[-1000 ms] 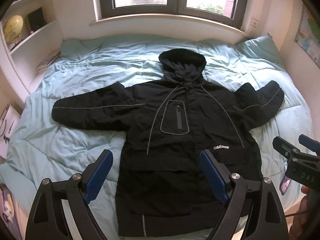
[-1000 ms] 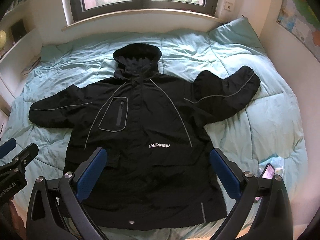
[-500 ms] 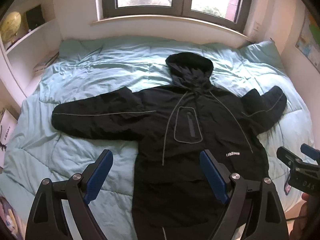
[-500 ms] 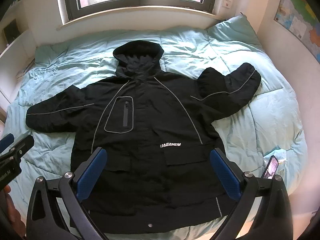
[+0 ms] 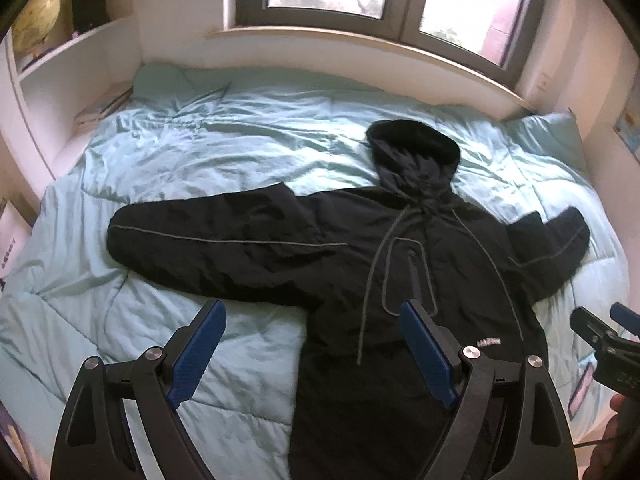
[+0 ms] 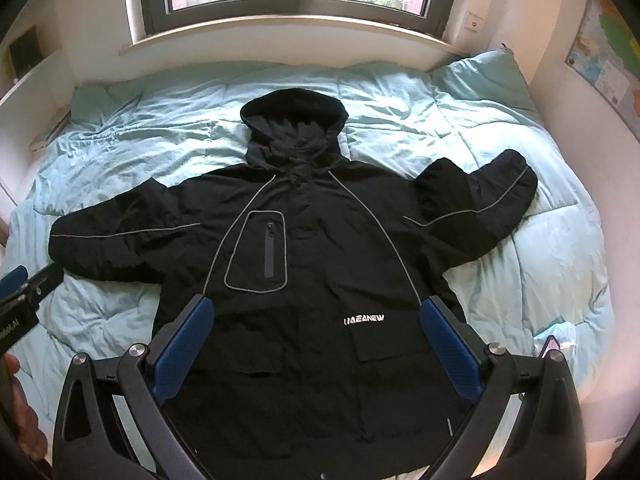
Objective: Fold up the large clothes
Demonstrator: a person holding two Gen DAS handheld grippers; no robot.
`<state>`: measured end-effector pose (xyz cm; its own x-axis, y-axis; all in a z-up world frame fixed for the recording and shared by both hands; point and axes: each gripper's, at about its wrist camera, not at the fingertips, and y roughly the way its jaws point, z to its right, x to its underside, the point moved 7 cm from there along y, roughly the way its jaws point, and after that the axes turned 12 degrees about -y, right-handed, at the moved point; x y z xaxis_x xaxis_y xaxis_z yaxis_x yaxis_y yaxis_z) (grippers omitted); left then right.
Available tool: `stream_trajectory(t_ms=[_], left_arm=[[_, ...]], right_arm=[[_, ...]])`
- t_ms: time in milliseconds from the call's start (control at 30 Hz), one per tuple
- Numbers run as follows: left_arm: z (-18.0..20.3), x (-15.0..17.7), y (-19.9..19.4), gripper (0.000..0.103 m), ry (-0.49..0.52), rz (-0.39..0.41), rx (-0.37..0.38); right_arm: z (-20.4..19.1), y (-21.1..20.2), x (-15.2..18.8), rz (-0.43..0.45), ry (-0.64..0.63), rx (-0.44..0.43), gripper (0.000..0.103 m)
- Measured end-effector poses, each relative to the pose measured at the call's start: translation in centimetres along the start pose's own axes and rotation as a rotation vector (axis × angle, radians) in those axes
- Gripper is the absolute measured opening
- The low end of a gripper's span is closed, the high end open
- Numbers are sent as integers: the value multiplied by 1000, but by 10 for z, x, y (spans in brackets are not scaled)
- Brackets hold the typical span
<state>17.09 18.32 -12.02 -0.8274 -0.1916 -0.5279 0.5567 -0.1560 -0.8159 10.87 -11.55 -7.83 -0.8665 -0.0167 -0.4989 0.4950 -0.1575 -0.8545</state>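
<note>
A large black hooded jacket lies face up and spread flat on the pale teal duvet, hood toward the window, both sleeves stretched out sideways. In the left wrist view the same jacket sits to the right, its long left sleeve reaching across the middle. My left gripper hovers open above the sleeve's underarm, holding nothing. My right gripper hangs open over the jacket's lower front, nothing between its blue pads. Each gripper shows at the edge of the other's view.
A window and a white sill run behind the bed. Shelves with a globe stand at the left. A wall map hangs at the right. A phone lies near the duvet's right front edge.
My left gripper has swung to the left, so the jacket now sits further right in its view. My right gripper has shifted forward over the jacket. Both stay open.
</note>
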Motion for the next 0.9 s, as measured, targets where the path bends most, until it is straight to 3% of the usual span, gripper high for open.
stream_trajectory(t_ms=[167,300,433,633,900], left_arm=[[-89,-31,21,89,-213,38,-47],[-186,-49,36,89,-377,77,-162],[-262,-63,64,89,-552,81,-131],[-328,-90,125,89,-692,79,-80],[-382,-103,222,89,-762,-29,-202]], right_arm=[[-15,27,-13,-27,-34,-13,103],[-39,49,-22,-45,-90,-35,103],[-65,74,-36,-62,-142,-69,103],[-96,114,-49,-113,-211,-83,103],[-115,159,-51,-196,-238,-85,103]])
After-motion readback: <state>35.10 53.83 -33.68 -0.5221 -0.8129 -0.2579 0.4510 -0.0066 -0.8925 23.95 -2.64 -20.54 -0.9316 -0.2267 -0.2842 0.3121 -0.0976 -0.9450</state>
